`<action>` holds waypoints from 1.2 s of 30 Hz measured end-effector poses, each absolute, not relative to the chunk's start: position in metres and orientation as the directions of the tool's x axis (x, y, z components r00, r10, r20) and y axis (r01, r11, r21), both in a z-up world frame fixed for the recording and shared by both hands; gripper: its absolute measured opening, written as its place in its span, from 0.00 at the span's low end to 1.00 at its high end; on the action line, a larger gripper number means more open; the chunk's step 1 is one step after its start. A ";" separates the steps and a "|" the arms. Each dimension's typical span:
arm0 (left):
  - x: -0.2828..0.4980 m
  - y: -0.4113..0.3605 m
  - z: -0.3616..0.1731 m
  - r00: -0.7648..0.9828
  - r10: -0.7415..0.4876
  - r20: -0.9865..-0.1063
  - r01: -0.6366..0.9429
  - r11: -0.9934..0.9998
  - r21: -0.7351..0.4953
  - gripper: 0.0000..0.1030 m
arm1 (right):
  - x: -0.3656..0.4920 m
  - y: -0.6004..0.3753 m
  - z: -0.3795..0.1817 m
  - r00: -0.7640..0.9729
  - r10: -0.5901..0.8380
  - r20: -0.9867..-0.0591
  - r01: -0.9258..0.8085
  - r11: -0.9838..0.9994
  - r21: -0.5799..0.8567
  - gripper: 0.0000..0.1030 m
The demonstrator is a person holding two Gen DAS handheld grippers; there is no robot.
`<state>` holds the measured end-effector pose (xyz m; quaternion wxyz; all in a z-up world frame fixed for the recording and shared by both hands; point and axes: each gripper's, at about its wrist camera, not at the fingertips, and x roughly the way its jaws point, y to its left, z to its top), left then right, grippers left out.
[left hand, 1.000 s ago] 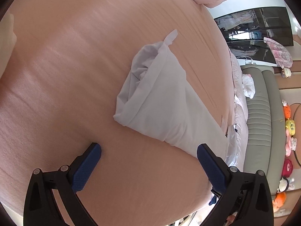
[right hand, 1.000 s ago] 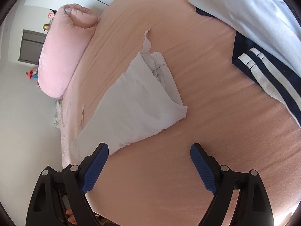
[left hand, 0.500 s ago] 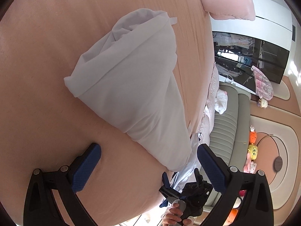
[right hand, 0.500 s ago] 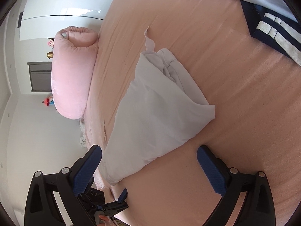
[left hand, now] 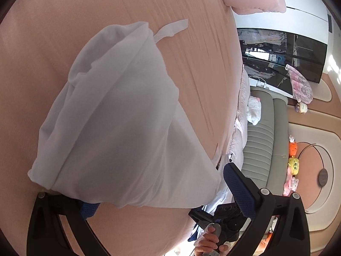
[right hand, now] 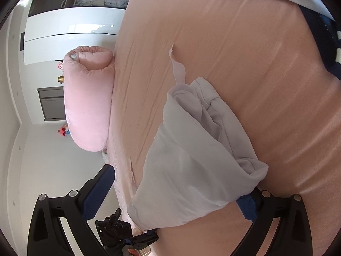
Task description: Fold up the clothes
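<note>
A white garment (left hand: 127, 117) lies folded into a long wedge on the pink bed sheet (left hand: 64, 21), with a thin strap (left hand: 172, 28) trailing from its far end. My left gripper (left hand: 162, 194) is open wide at the garment's near edge; that corner drapes over its left finger and the right fingertip (left hand: 236, 187) stands clear. In the right wrist view the same garment (right hand: 191, 160) fills the middle. My right gripper (right hand: 177, 189) is open wide at its near end, and cloth covers part of its right finger (right hand: 247, 207). No pad presses on the cloth.
A pink pillow (right hand: 89, 98) lies at the head of the bed. A navy and white striped garment (right hand: 319, 21) sits at the far right of the sheet (right hand: 255, 64). Beyond the bed edge are a grey sofa (left hand: 262, 145) and plush toys (left hand: 293, 164). A hand (left hand: 208, 236) holds the other gripper.
Both grippers have moved in low toward the white garment from opposite sides and rolled. Its near edges now lie over one finger of each. The right jaws have spread wider.
</note>
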<state>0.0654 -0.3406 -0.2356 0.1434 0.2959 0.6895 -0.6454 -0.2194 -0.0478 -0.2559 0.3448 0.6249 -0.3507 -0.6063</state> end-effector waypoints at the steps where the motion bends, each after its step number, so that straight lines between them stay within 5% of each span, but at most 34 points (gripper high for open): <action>1: 0.062 -0.342 -0.235 -0.778 0.219 -0.589 0.599 -0.025 -0.800 1.00 | -0.220 -0.049 -0.257 0.016 -0.857 -0.515 -0.016 -0.516 0.857 1.00; 9: 0.069 -0.342 -0.236 -0.817 0.144 -0.559 0.565 0.001 -0.825 1.00 | -0.223 -0.059 -0.257 -0.016 -0.835 -0.550 0.033 -0.550 0.834 0.95; 15: 0.056 -0.330 -0.222 -0.737 0.075 -0.672 0.664 -0.110 -0.740 1.00 | -0.203 -0.064 -0.248 -0.108 -0.758 -0.644 0.274 -0.645 0.714 0.55; 20: -0.006 -0.277 -0.204 -0.403 -0.143 -0.904 0.813 -0.510 -0.282 0.99 | -0.171 -0.088 -0.234 -0.261 -0.658 -0.706 0.529 -0.709 0.466 0.52; 22: -0.027 -0.249 -0.207 -0.284 -0.314 -0.906 0.789 -0.613 -0.035 1.00 | -0.176 -0.093 -0.232 -0.247 -0.644 -0.724 0.516 -0.720 0.464 0.52; 24: -0.027 -0.236 -0.206 -0.297 -0.410 -0.862 0.765 -0.643 0.042 1.00 | -0.179 -0.098 -0.230 -0.240 -0.633 -0.736 0.543 -0.716 0.438 0.52; 27: -0.022 -0.244 -0.206 -0.311 -0.379 -0.872 0.772 -0.635 0.001 0.98 | -0.177 -0.104 -0.225 -0.259 -0.607 -0.751 0.594 -0.713 0.372 0.52; 36: 0.002 -0.263 -0.190 -0.400 -0.284 -0.872 0.778 -0.607 -0.159 0.59 | -0.165 -0.116 -0.195 -0.308 -0.579 -0.755 0.689 -0.683 0.243 0.37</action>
